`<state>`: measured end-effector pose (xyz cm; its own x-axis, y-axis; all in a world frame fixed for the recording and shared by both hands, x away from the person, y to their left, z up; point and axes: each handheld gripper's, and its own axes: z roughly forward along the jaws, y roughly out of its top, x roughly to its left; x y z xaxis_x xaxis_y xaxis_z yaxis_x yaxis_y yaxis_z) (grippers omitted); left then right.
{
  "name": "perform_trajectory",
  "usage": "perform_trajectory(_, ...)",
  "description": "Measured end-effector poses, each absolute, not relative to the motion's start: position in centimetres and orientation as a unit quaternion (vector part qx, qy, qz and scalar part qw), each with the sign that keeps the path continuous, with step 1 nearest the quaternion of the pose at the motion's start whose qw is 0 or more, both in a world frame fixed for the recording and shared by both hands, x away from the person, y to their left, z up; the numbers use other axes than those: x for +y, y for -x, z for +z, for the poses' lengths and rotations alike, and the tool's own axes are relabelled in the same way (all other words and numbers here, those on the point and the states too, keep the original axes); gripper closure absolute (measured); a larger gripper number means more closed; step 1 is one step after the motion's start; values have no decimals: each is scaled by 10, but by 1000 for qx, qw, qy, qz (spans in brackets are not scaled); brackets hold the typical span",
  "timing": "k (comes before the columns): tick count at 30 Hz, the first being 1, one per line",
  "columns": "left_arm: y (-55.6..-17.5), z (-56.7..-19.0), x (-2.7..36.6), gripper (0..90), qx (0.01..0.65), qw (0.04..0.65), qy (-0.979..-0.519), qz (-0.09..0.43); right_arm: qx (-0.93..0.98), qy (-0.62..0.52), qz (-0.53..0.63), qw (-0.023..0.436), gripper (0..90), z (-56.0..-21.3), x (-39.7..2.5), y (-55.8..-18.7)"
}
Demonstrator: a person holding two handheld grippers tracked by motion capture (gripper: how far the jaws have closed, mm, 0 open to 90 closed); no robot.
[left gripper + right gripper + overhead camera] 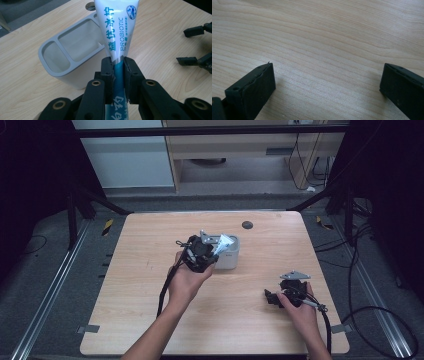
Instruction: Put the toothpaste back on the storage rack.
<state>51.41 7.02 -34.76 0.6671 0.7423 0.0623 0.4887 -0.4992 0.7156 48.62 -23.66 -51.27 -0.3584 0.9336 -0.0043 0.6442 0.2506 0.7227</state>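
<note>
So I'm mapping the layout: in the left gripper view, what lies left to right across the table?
Grey two-compartment plastic holder → white-and-teal toothpaste tube clamped in the left tool → black right tool.

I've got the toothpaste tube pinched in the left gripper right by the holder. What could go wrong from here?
1. The left gripper pinches the toothpaste tube on its narrow part, so the tube may swivel or slip.
2. The holder stands free and light-looking; a nudge from the tube could tip or push it.
3. The right gripper is open and away, so nothing steadies the holder.
</note>
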Motion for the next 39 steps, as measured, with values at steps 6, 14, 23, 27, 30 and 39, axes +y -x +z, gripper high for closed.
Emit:
perform_trajectory(6,-519,-335,69,793,356,342,-848,192,758,-520,322,225,3,-513,-237,-486)
perform_trajectory(14,-530,-321,69,792,365,355,-836,204,759,-520,322,225,3,-513,-237,-486)
perform_trajectory(23,-534,-304,67,792,368,377,-821,220,759,-520,322,224,3,-513,-237,-486)
perform_trajectory(27,-537,-298,65,792,366,374,-823,222,759,-520,322,225,3,-513,-237,-486)
perform_trajectory(30,-540,-295,64,792,366,373,-823,221,759,-520,322,225,3,-513,-237,-486)
perform_trajectory(39,-550,-294,66,792,375,377,-818,220,759,-520,322,225,3,-513,-237,-486)
